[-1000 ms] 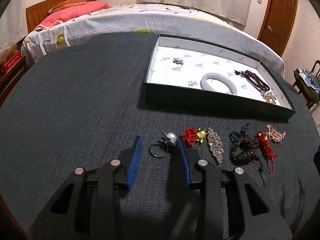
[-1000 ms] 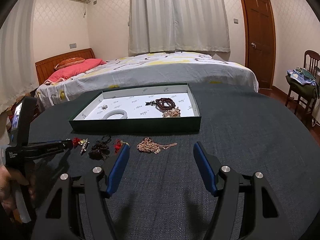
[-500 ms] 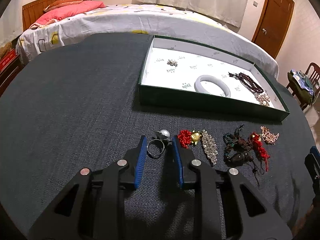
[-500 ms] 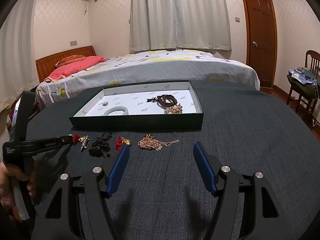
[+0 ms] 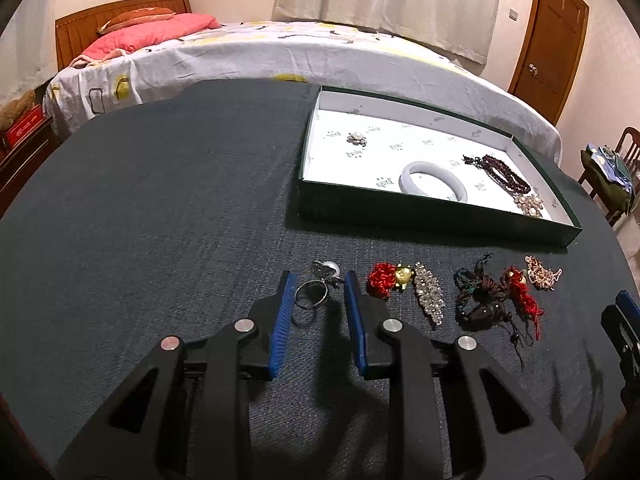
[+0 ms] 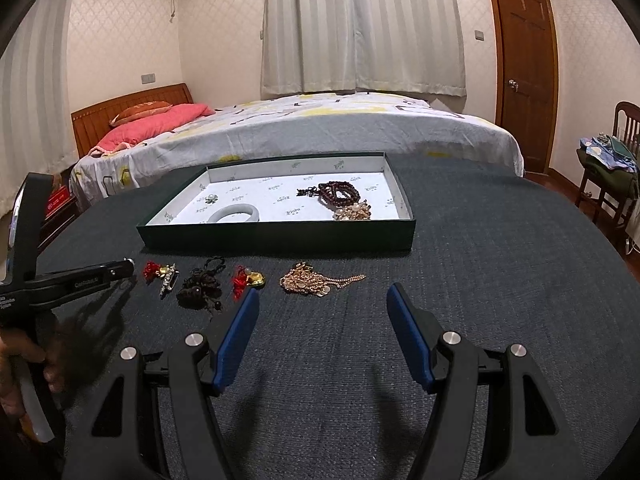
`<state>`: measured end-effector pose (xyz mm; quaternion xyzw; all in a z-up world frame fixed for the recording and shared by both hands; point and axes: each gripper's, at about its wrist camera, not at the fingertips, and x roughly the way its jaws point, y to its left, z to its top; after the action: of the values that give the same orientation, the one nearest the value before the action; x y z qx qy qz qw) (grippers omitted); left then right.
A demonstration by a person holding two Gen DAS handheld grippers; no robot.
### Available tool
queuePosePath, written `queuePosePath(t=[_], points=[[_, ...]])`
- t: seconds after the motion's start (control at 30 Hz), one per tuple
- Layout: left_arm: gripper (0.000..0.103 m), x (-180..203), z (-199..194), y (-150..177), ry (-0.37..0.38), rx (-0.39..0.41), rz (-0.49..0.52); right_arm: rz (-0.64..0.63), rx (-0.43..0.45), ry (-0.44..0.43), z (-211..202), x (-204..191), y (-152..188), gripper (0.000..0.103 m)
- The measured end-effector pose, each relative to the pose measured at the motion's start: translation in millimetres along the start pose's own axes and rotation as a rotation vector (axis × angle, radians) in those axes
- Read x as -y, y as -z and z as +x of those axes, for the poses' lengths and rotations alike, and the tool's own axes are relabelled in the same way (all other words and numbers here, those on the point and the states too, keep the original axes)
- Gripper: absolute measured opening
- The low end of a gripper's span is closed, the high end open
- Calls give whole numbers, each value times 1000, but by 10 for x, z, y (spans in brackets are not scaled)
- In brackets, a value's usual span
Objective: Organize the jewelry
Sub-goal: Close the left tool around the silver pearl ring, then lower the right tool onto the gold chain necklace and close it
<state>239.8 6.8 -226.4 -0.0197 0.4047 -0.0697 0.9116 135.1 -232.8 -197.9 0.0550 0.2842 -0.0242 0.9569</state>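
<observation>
**A:** What is the left claw doing?

**B:** The left gripper (image 5: 320,276) points down at a dark cloth-covered table (image 5: 160,200). Its blue jaws have just been closing, and a pearl ring (image 5: 329,269) sits between them. The band rests against one pad and the setting meets the tip of the other, so it looks clenched on the ring, though only lightly.

**A:** How will the ring handle?

**B:** I judge it light, stiff and slick: thin round metal with a smooth pearl on top. The pearl and its small prongs are the delicate part. The band is the safer place to pinch, from both sides, or the ring may twist or pop free.

**A:** And the other claw?

**B:** The right gripper (image 6: 323,290) hangs above the table with its jaws wide apart and nothing in them.

**A:** What lies further out?

**B:** Beside the ring, in a row, are a red knot charm (image 5: 382,280), a crystal brooch (image 5: 429,296), a dark cord bracelet (image 5: 480,304) and a gold chain (image 6: 312,282). Beyond them stands a shallow green box (image 5: 400,216) already holding a white bangle (image 5: 434,178) and a few other pieces.

**A:** Anything unclear?

**B:** From the right view the left claw's tip hides the ring. Whether the ring is lifted off the cloth cannot be told. The person's hand (image 6: 24,360) is cut off at the frame's edge.
</observation>
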Motion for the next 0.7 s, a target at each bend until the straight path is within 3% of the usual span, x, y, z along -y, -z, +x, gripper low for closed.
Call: queuePosePath(t=[0.13, 0.2, 0.23, 0.47, 0.7], points=[[25, -49, -54, 19, -17, 10, 2, 3, -19, 2, 71, -5, -75, 65], [10, -90, -87, 26, -23, 14, -2, 19, -49, -11, 134, -1, -105, 65], [9, -115, -98, 24, -28, 11, -4, 30, -75, -14, 185, 2, -121, 65], [9, -256, -150, -12, -39, 23, -30, 33, -121, -11, 364, -45, -230, 65], [13, -242, -106, 8, 12, -9, -54, 26, -138, -37, 370, -94, -166, 65]])
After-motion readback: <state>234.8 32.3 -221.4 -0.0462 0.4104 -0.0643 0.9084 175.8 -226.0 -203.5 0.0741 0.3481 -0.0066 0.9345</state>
